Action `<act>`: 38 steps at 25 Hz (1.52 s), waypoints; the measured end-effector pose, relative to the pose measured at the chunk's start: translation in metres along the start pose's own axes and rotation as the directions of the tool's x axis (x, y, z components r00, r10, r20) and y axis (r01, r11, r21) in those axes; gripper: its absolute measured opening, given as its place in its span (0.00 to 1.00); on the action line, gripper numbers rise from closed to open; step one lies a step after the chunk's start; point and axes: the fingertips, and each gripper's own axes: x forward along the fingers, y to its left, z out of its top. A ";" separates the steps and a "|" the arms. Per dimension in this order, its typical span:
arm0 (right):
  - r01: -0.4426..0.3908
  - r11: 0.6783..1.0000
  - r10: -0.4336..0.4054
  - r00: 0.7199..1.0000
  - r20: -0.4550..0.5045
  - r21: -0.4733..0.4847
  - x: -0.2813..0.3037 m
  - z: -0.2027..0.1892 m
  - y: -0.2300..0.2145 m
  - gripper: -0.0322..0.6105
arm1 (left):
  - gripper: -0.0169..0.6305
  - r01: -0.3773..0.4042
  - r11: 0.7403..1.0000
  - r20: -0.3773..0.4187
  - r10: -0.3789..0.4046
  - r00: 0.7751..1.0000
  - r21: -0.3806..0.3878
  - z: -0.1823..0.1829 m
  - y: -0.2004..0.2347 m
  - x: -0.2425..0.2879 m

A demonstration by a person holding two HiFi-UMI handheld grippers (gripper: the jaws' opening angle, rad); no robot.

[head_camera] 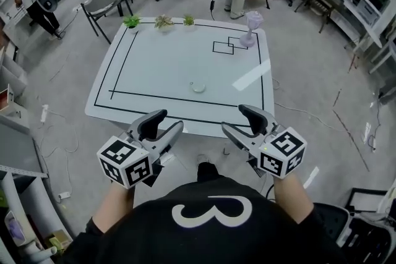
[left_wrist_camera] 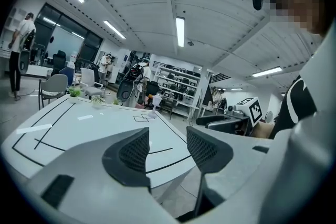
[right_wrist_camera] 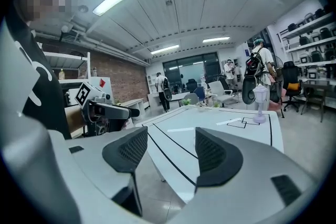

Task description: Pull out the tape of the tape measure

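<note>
Both grippers — left (head_camera: pixel 168 123), right (head_camera: pixel 239 120) — gape empty before the table (head_camera: pixel 161 65)

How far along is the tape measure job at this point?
Done: nothing yet. The small white tape measure lies on the table with no tape visibly drawn out. In hand: nothing; the left gripper and right gripper hover open and empty at the table's near edge, apart from it. Left: reach it, hold the case and pull the tape out.

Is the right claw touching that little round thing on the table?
Apart. The head view shows bare table between the right gripper and the tape measure.
</note>
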 end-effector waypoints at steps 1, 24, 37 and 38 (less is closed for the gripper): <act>-0.007 1.000 0.007 1.000 -0.009 0.003 0.007 0.000 -0.007 0.46 | 0.35 -0.007 1.000 -0.004 0.007 1.000 -0.004 0.002 0.006 0.005; -0.263 0.961 0.218 0.906 -0.363 -0.080 0.183 -0.061 -0.128 0.46 | 0.35 -0.173 0.981 -0.168 0.155 0.974 -0.094 -0.015 0.141 0.128; -0.261 0.948 0.139 0.855 -0.500 -0.184 0.230 -0.100 -0.130 0.46 | 0.35 -0.182 0.973 -0.220 0.148 0.964 -0.143 -0.035 0.188 0.125; -0.256 0.948 0.131 0.853 -0.505 -0.188 0.233 -0.101 -0.129 0.46 | 0.34 -0.176 0.974 -0.224 0.142 0.964 -0.141 -0.033 0.191 0.124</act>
